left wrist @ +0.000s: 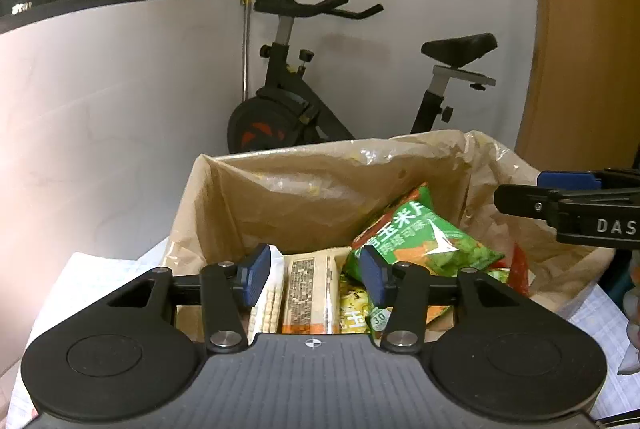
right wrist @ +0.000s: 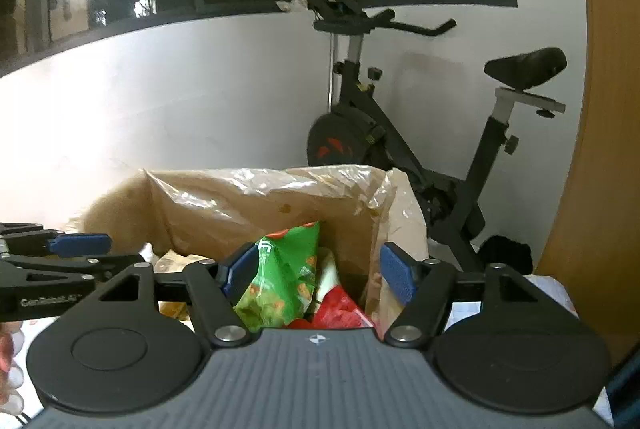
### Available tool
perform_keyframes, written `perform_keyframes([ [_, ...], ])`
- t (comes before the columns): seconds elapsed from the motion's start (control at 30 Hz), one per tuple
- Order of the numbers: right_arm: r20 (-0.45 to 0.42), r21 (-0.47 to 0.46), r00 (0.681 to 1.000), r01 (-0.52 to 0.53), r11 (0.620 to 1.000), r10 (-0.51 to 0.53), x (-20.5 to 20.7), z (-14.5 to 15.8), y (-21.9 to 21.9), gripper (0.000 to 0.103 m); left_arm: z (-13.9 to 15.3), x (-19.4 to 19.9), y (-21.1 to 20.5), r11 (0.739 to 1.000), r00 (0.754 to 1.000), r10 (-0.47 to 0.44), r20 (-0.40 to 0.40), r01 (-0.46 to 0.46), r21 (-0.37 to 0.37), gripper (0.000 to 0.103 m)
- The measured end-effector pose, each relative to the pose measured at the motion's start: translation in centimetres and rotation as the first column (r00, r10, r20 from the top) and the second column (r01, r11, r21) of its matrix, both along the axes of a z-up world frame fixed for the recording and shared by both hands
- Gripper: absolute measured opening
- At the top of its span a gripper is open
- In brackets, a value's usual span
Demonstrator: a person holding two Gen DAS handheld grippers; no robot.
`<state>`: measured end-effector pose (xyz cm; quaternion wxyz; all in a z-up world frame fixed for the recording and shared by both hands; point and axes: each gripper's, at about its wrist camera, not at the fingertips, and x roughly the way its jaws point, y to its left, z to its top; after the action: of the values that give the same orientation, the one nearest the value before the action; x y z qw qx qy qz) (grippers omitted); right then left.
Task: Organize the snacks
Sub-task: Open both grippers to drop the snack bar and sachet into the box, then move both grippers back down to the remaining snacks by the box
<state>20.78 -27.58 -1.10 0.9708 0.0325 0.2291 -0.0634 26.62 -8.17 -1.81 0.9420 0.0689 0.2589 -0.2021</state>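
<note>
A crinkled green foil snack bag point(left wrist: 424, 241) lies tilted against the right inner wall of a brown cardboard box lined with clear plastic film point(left wrist: 320, 189), beside an upright pale packet of crackers with an orange base point(left wrist: 308, 293) and, at the right, a red wrapper point(right wrist: 340, 309). The left gripper point(left wrist: 316, 275) hangs over the box's near edge, blue pads spread and pressing on nothing, the cracker packet below the gap; the right gripper point(right wrist: 318, 273), beside it, is likewise released above the green bag. Behind the box, a black exercise bike point(left wrist: 304, 101) stands against a white wall point(left wrist: 120, 101).
</note>
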Motion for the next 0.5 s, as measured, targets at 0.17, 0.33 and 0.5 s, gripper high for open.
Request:
perform_keyframes([
  [0.17, 0.066, -0.03, 0.997, -0.047, 0.998, 0.049, -2.4, 0.9, 1.3, 0.07, 1.3, -1.6, 0.9, 1.0, 0.999, -0.006, 0.038, 0.007, -0.012, 0.056],
  [0.33, 0.123, -0.065, 0.987, -0.1, 0.993, 0.107, -5.3, 1.3, 2.8, 0.07, 2.2, -4.2, 3.1, 0.998, 0.996, -0.033, 0.087, 0.037, -0.049, 0.056],
  [0.5, 0.156, -0.067, 0.978, -0.129, 0.989, 0.138, -8.4, 0.6, 3.8, 0.07, 2.2, -7.6, 6.1, 0.995, 0.987, -0.076, 0.138, 0.085, -0.061, 0.056],
])
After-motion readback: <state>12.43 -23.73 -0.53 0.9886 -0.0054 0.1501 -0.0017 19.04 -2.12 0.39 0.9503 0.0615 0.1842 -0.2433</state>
